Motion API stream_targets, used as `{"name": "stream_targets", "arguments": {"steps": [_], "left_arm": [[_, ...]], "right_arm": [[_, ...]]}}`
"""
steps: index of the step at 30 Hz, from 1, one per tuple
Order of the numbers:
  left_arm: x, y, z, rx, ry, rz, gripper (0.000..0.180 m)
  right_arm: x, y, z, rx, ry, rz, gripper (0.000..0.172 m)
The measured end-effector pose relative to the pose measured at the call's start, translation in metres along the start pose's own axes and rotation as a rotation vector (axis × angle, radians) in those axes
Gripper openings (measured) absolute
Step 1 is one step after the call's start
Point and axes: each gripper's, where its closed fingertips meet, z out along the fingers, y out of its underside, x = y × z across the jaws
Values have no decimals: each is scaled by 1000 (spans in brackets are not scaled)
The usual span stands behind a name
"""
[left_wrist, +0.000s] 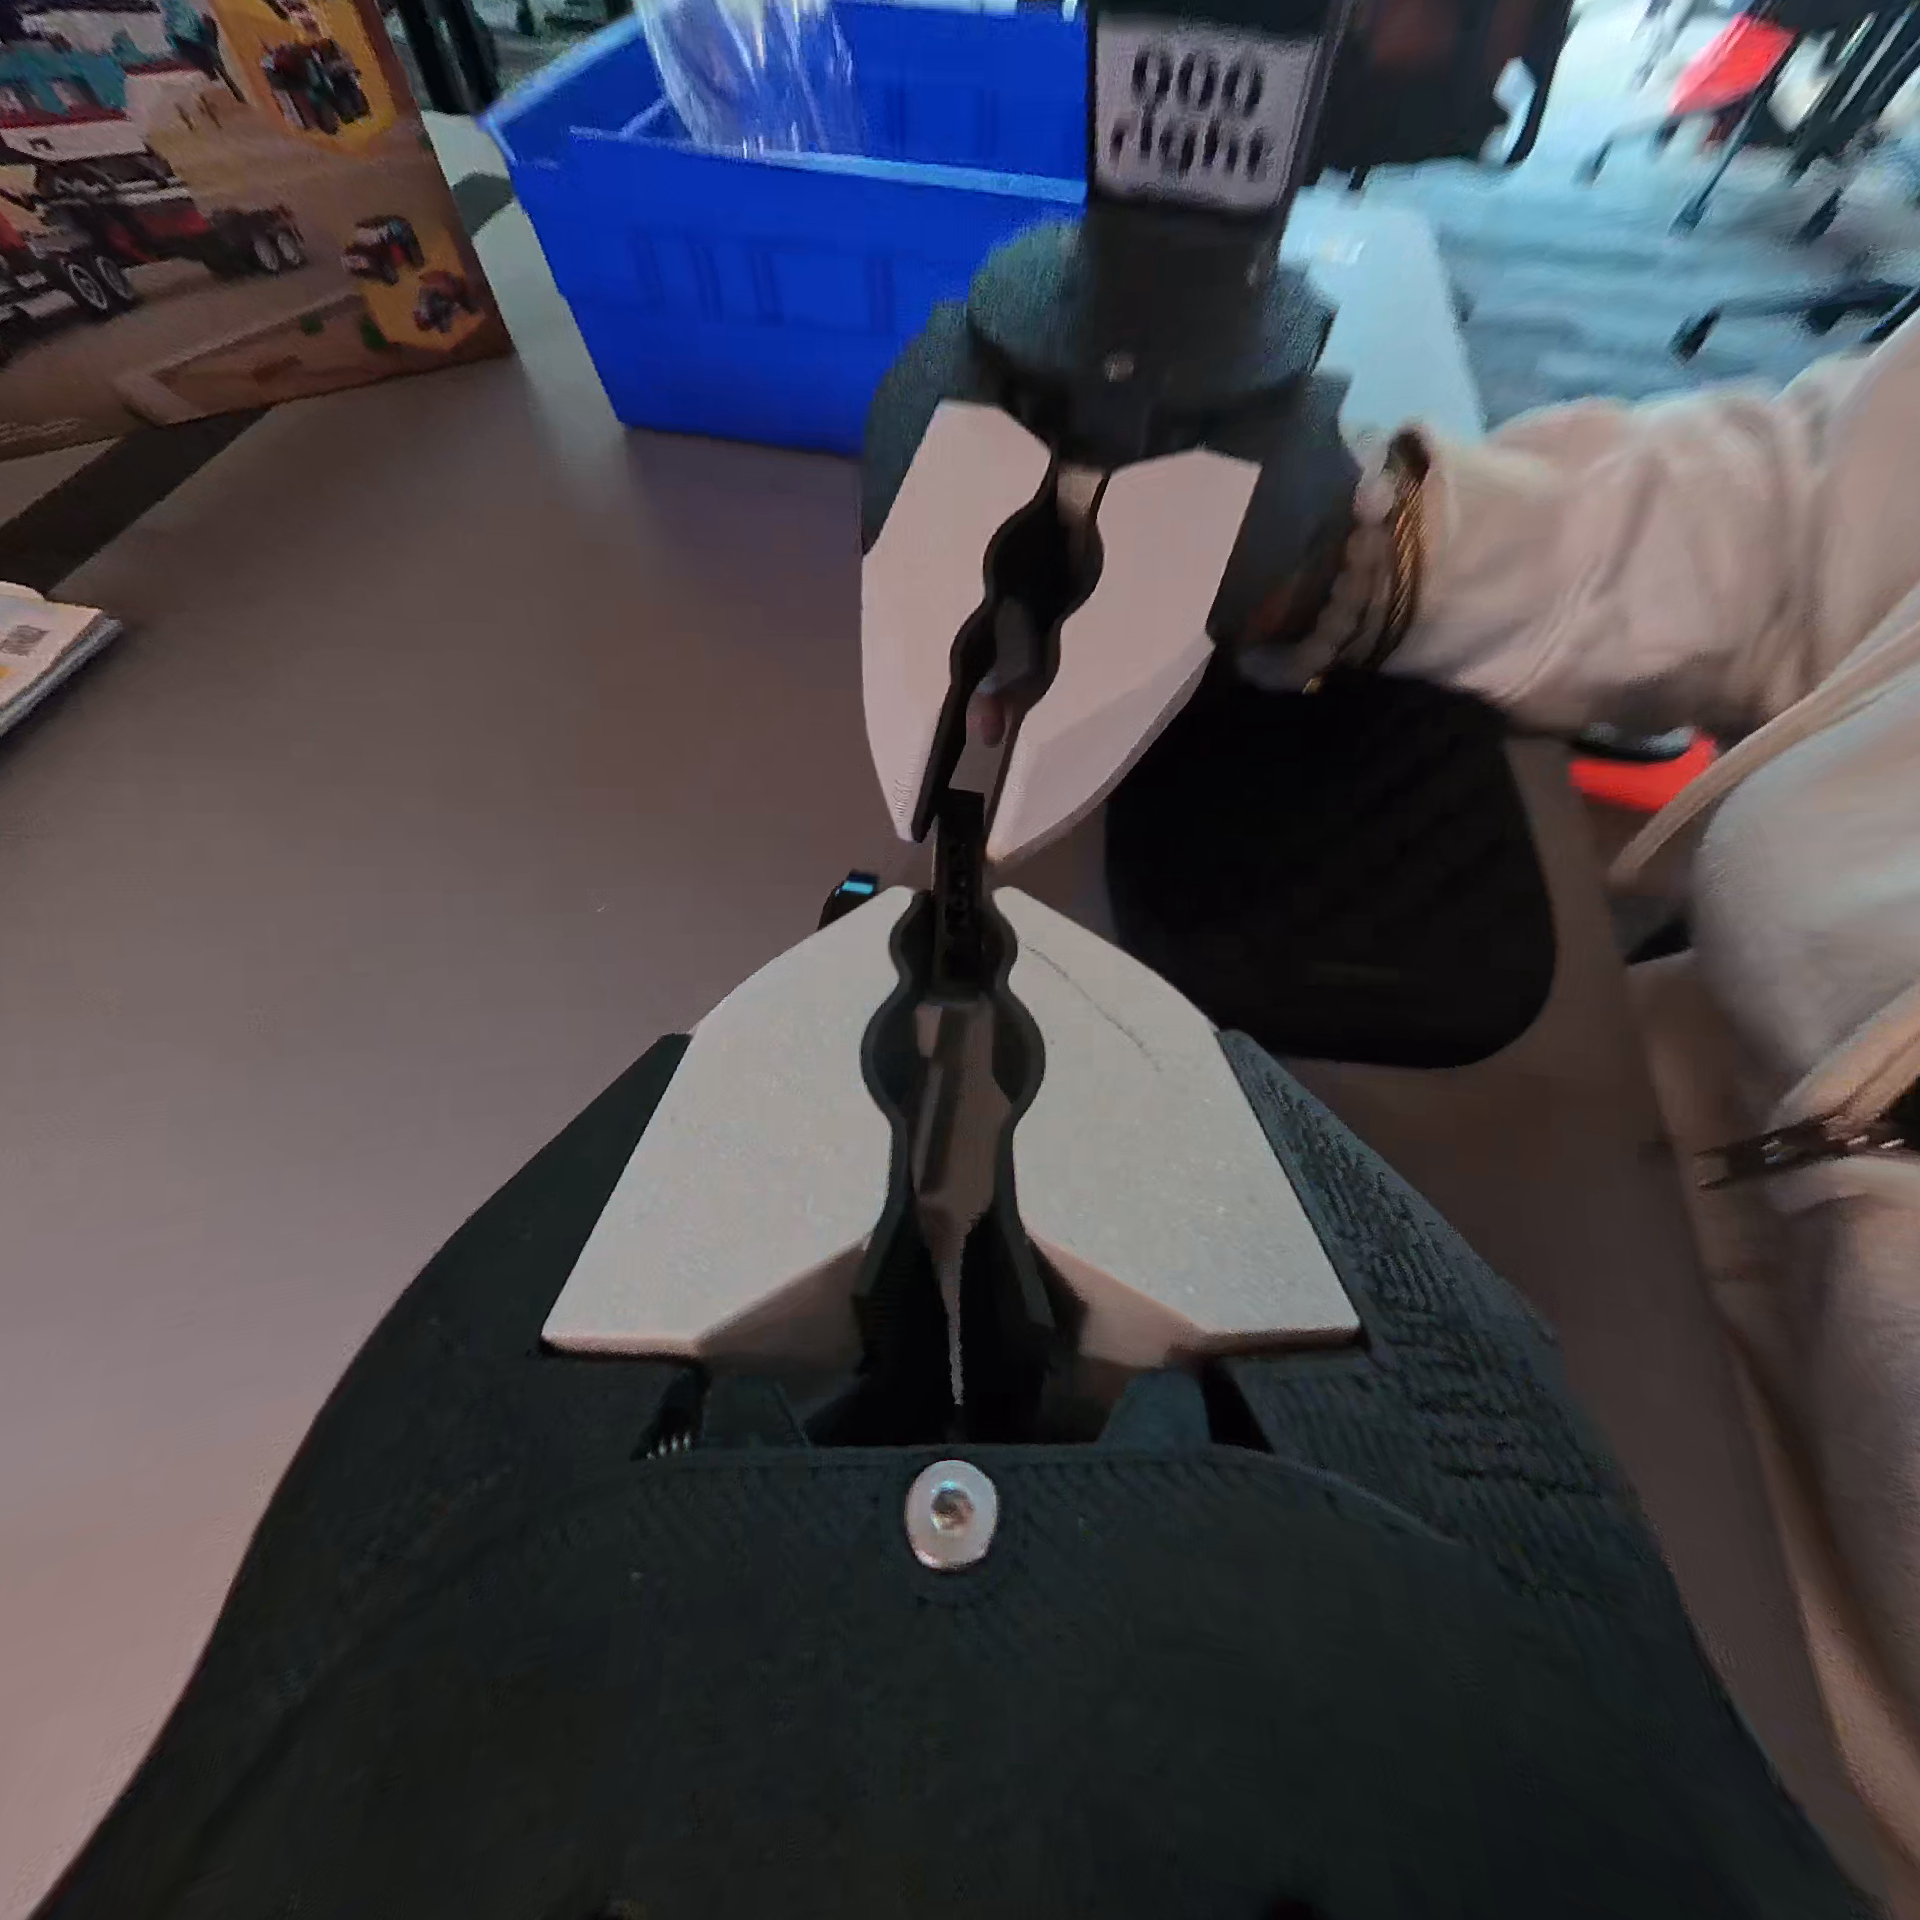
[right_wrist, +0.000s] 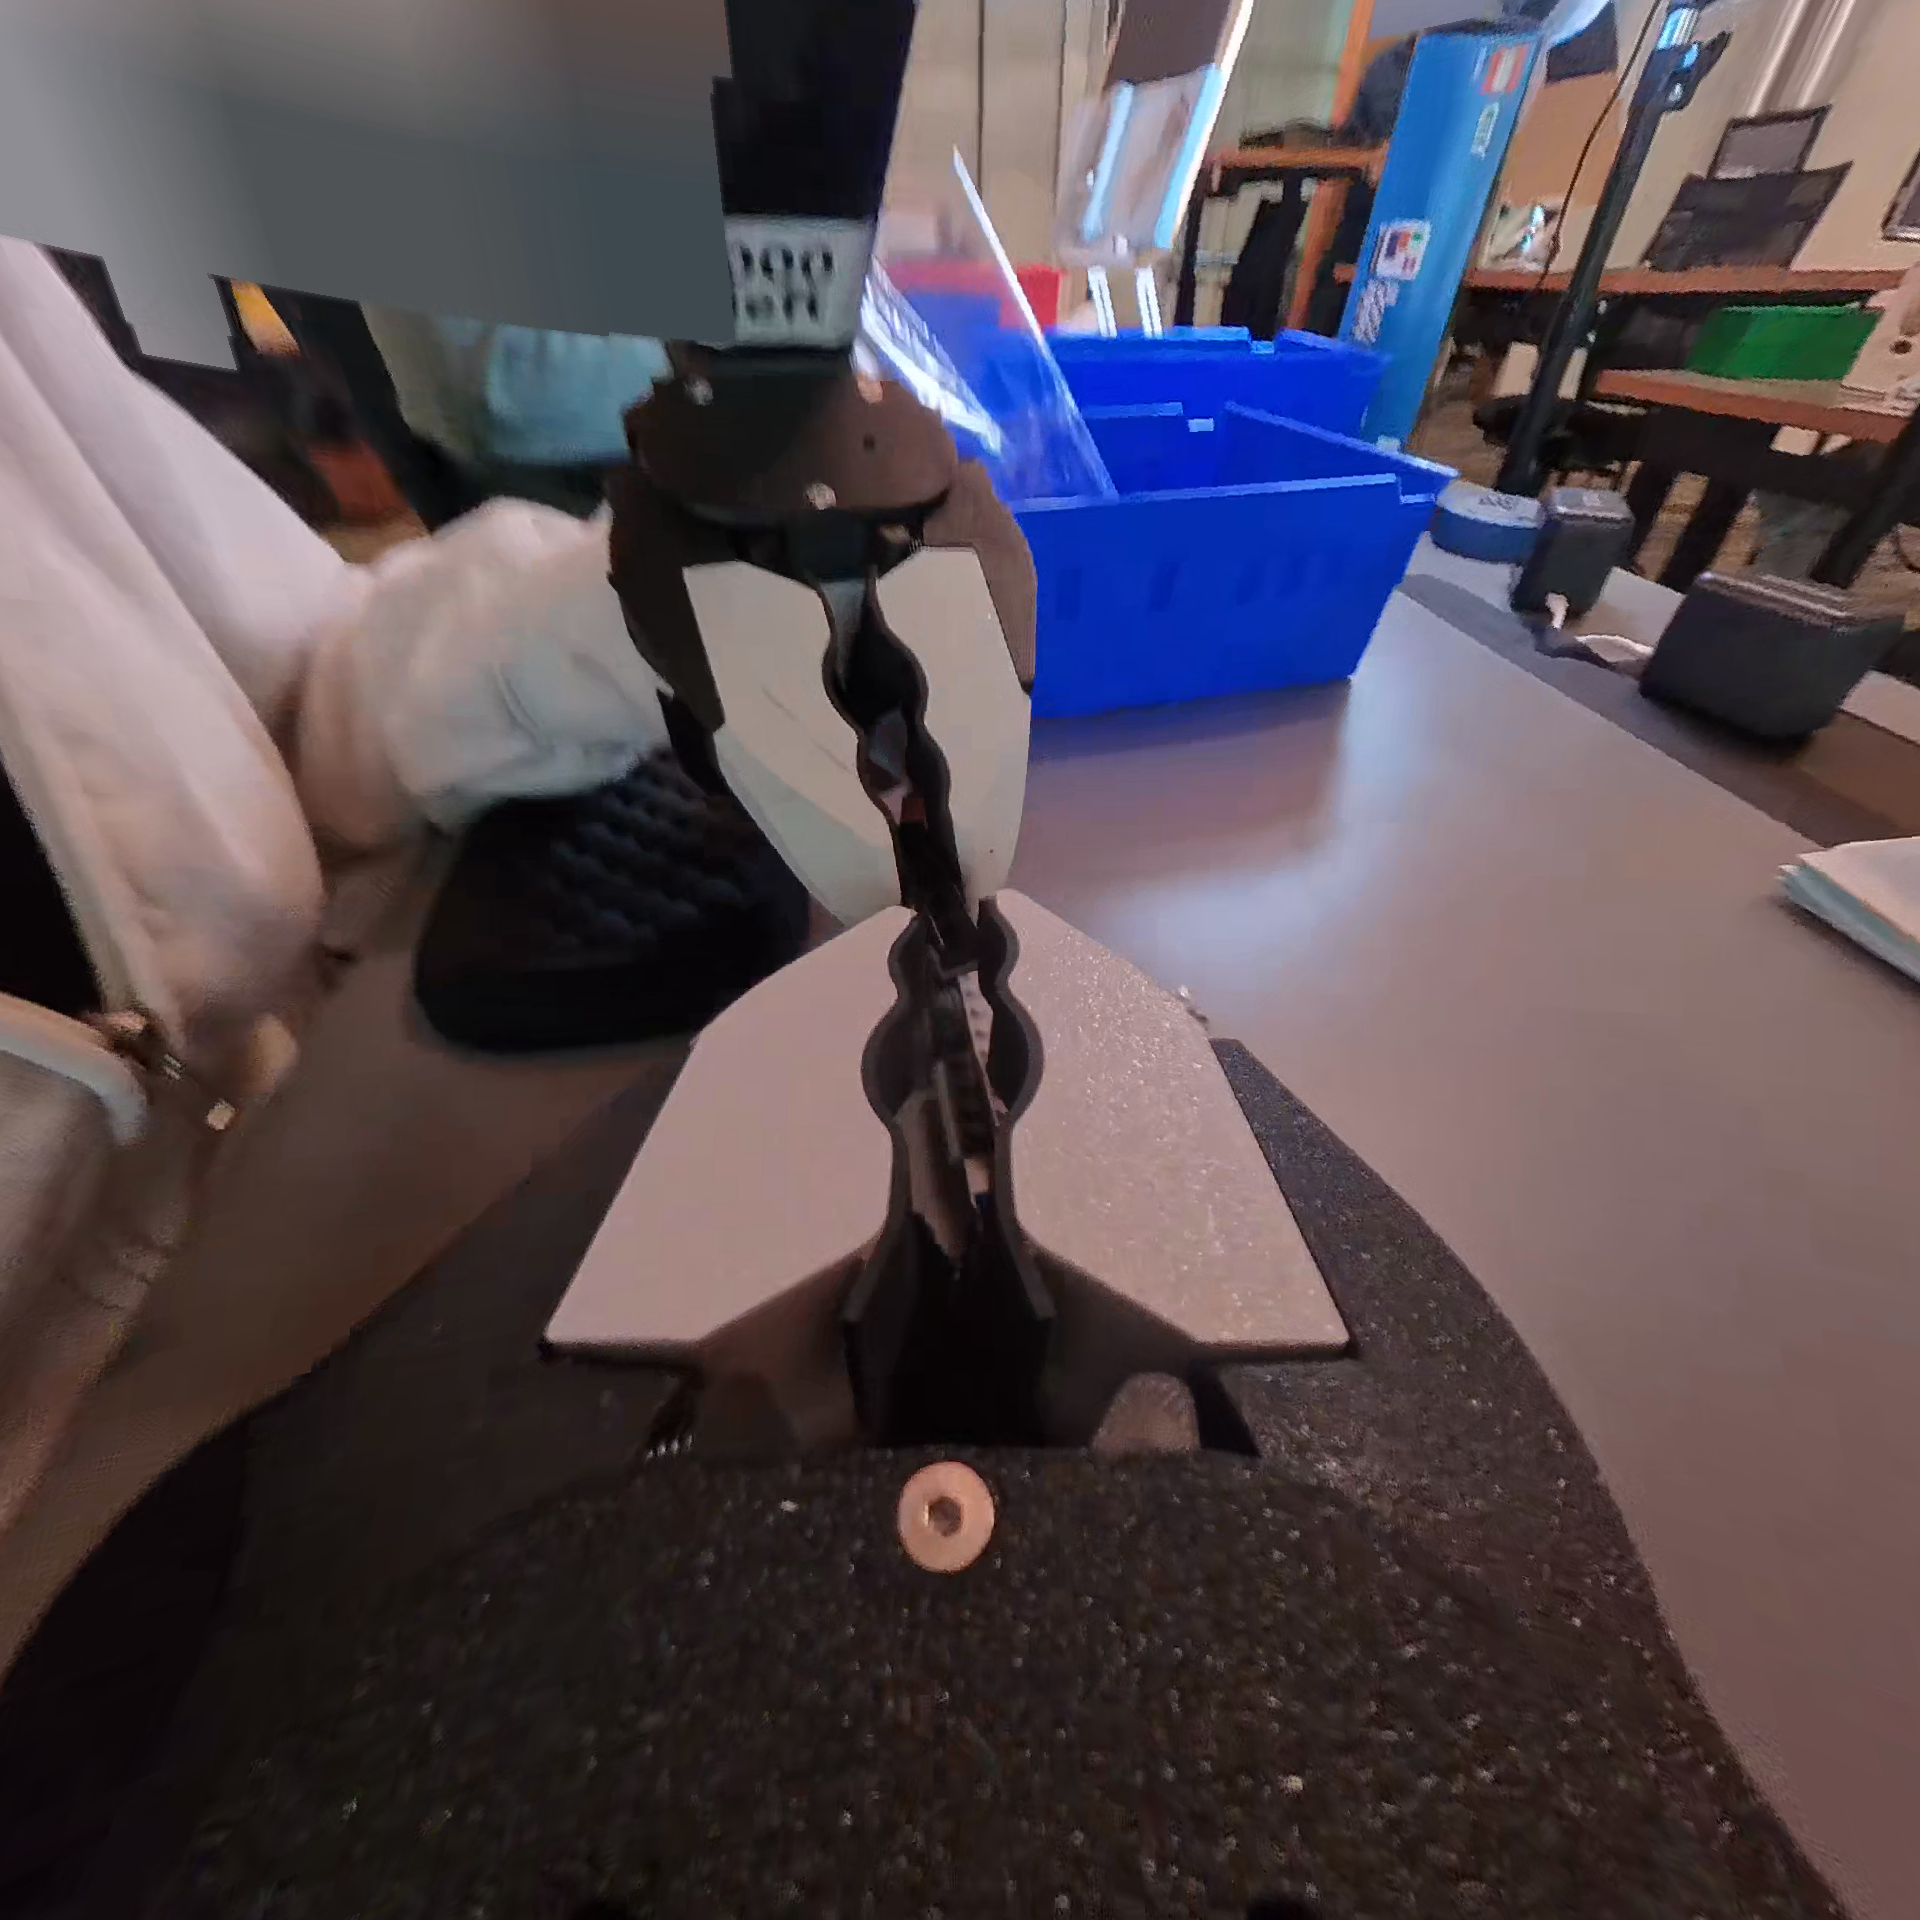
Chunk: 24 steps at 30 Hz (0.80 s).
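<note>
Both tools meet tip to tip above the table (left_wrist: 364, 727), left tool (left_wrist: 954, 914) and right tool (right_wrist: 951, 925) each clamping one black strip (left_wrist: 958, 883).

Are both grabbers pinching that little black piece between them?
Touching. Left wrist view: the thin black piece runs from the left gripper into the right gripper.

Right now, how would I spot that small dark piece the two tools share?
Find the blue bin on the grey table; nearer than it, the two tools meet tip to tip. Between them runs a thin black strip, the only thing both the left tool and right tool grip.
</note>
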Motion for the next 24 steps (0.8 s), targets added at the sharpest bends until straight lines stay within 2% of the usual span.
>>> {"name": "stream_targets", "arguments": {"steps": [2, 4, 6, 8, 12, 18, 20, 24], "left_arm": [[1, -17, -6, 146, 66, -108, 9], [3, -37, -13, 336, 208, -300, 8], [1, -46, -15, 474, 324, -498, 9], [-3, -53, -18, 569, 390, -621, 9], [-4, -50, -15, 541, 341, -580, 9], [-1, -45, -9, 481, 271, -471, 8], [-1, -44, -8, 474, 236, -422, 8], [-1, -47, -10, 519, 250, -445, 7]], "right_arm": [[1, -17, -4, 142, -42, 122, 9], [2, -34, -7, 282, -117, 293, 8], [5, -39, -10, 348, -170, 422, 11], [4, -39, -12, 362, -188, 454, 14], [8, -39, -13, 359, -152, 446, 16], [6, -31, -11, 303, -158, 461, 8], [4, -29, -11, 268, -150, 420, 8], [2, -27, -10, 206, -103, 317, 10]]}}
